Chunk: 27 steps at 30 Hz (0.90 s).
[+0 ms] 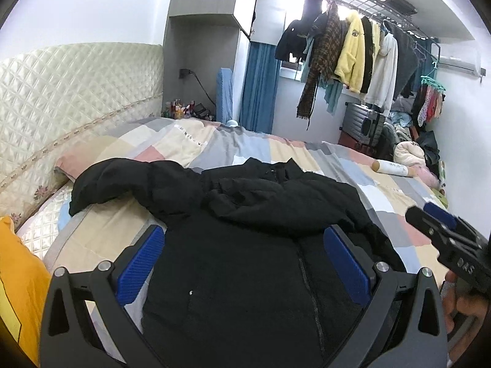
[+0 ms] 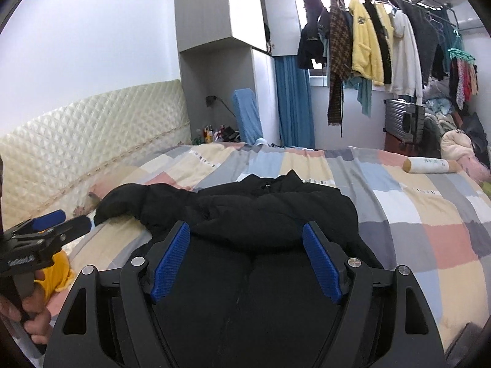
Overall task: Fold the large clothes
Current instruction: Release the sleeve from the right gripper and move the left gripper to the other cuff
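A large black padded jacket (image 1: pixel 245 245) lies front up on the patchwork bedspread (image 1: pixel 307 153), one sleeve stretched left, the other folded across the chest. My left gripper (image 1: pixel 244 233) is open and empty above the jacket's lower body. My right gripper (image 2: pixel 247 230) is open and empty above the jacket (image 2: pixel 260 214), near its folded sleeve. The right gripper also shows at the right edge of the left wrist view (image 1: pixel 442 230). The left gripper shows at the left edge of the right wrist view (image 2: pixel 61 224).
A quilted cream headboard (image 1: pixel 70 98) runs along the left. A yellow cloth (image 1: pixel 18 276) lies at the near left. A rolled white tube (image 2: pixel 429 164) rests at the bed's far right. Hanging clothes (image 1: pixel 353 52), a suitcase (image 1: pixel 365 122) and piles stand beyond the bed.
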Tool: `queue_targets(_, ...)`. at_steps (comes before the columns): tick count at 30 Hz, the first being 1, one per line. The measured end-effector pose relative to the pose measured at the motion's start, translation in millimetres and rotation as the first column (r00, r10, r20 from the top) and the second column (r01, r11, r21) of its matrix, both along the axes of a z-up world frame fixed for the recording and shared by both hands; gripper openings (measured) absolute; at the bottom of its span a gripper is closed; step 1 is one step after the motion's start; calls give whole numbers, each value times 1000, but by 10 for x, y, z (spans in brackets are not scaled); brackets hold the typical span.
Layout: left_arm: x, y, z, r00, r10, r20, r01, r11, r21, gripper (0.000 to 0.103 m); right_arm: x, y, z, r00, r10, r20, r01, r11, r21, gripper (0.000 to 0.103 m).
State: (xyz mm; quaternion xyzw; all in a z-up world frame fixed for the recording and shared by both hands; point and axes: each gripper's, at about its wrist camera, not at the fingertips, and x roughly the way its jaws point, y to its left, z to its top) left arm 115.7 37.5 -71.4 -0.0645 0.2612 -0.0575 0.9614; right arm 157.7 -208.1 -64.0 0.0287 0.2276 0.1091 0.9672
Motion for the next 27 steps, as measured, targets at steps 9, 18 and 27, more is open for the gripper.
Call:
queue_targets(9, -111, -166, -83, 998, -35, 44, 36, 999, -23, 103, -360, -215, -296, 997, -72, 36, 73, 997, -25, 78)
queue_targets(18, -68, -219, -285, 999, -37, 35, 40, 997, -73, 103, -436, -488, -554, 993, -117, 21, 117, 993, 12, 79)
queue_targets(27, 202, -59, -595, 1000, 1, 2, -1, 995, -96, 103, -423, -567, -721, 996, -94, 4, 94, 994, 47, 83)
